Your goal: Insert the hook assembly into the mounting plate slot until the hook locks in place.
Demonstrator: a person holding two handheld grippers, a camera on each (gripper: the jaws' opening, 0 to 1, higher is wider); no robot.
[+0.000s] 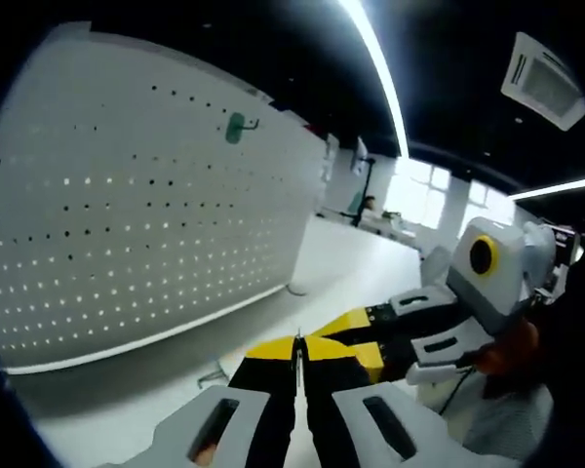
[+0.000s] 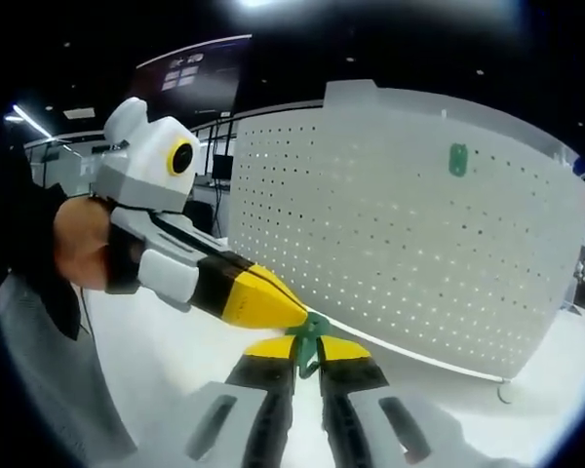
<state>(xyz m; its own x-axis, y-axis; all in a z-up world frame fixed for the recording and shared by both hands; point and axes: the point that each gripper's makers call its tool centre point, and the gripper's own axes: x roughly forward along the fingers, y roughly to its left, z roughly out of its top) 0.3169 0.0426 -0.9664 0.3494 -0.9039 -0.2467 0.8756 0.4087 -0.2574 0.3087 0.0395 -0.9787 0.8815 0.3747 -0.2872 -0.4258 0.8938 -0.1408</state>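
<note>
Left gripper view – low over the white table (image 1: 351, 263), looking along its own jaws with the pegboard (image 1: 146, 205) close on its left, seen at a slant. Right gripper view – also low, facing the pegboard (image 2: 409, 224) more squarely, fairly near. Both views share the board, the green hook (image 1: 236, 127) (image 2: 457, 159) mounted high on it, and the tabletop.

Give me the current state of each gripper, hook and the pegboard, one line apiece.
Left gripper: shut, nothing visible between its tips.
Right gripper: shut on the green hook, touched by the left gripper's tip.
Green hook: held at the right gripper's tips, off the board, not inserted.
Mounted green hook: already hanging high on the pegboard.
Pegboard: upright on the white table, most holes free.
</note>
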